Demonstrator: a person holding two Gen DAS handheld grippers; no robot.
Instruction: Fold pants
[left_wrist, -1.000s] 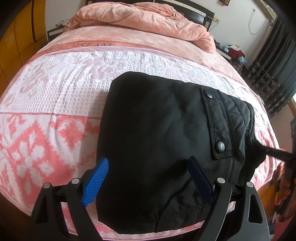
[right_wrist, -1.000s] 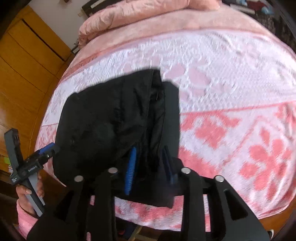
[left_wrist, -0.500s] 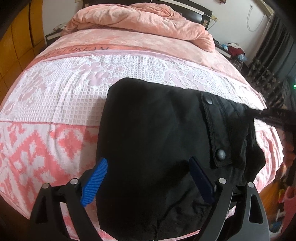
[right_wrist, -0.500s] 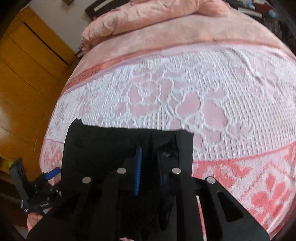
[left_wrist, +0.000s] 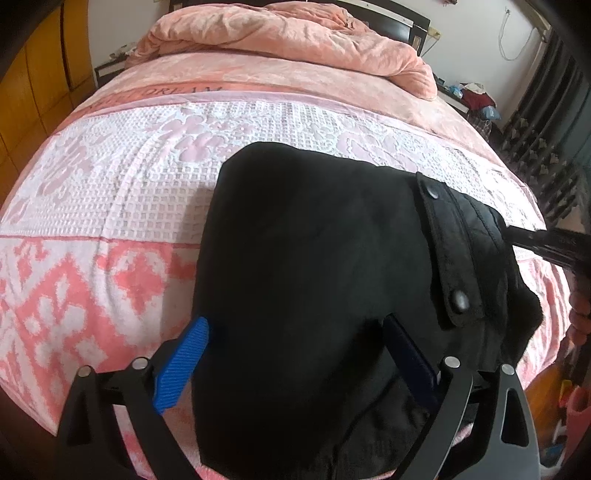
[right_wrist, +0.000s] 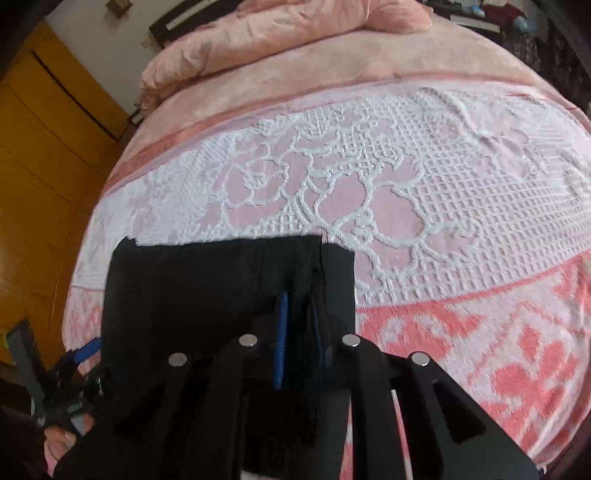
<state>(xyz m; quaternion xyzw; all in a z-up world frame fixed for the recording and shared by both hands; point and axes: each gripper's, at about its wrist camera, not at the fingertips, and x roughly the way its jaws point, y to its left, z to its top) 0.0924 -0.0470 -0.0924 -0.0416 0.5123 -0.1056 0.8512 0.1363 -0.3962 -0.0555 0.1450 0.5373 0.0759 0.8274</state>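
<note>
The black pants (left_wrist: 325, 266) lie folded in a thick bundle near the front edge of the bed, with a snap-button pocket flap (left_wrist: 443, 258) on top at the right. My left gripper (left_wrist: 295, 339) is open, its blue fingers wide apart astride the near end of the bundle. In the right wrist view the pants (right_wrist: 207, 280) fill the lower left. My right gripper (right_wrist: 299, 314) is shut on the pants' right edge, with dark cloth pinched between its fingers. It also shows at the right in the left wrist view (left_wrist: 546, 243).
The bed (left_wrist: 110, 192) has a pink and white flowered blanket. A heaped pink duvet (left_wrist: 288, 33) lies at the head. Yellow wooden cupboards (right_wrist: 44, 155) stand to the left. A dark curtain (left_wrist: 554, 122) and clutter are at the far right.
My right gripper has moved forward and lower over the pants while holding their edge. The left gripper has stayed open over the near end, and the bundle has barely shifted.
</note>
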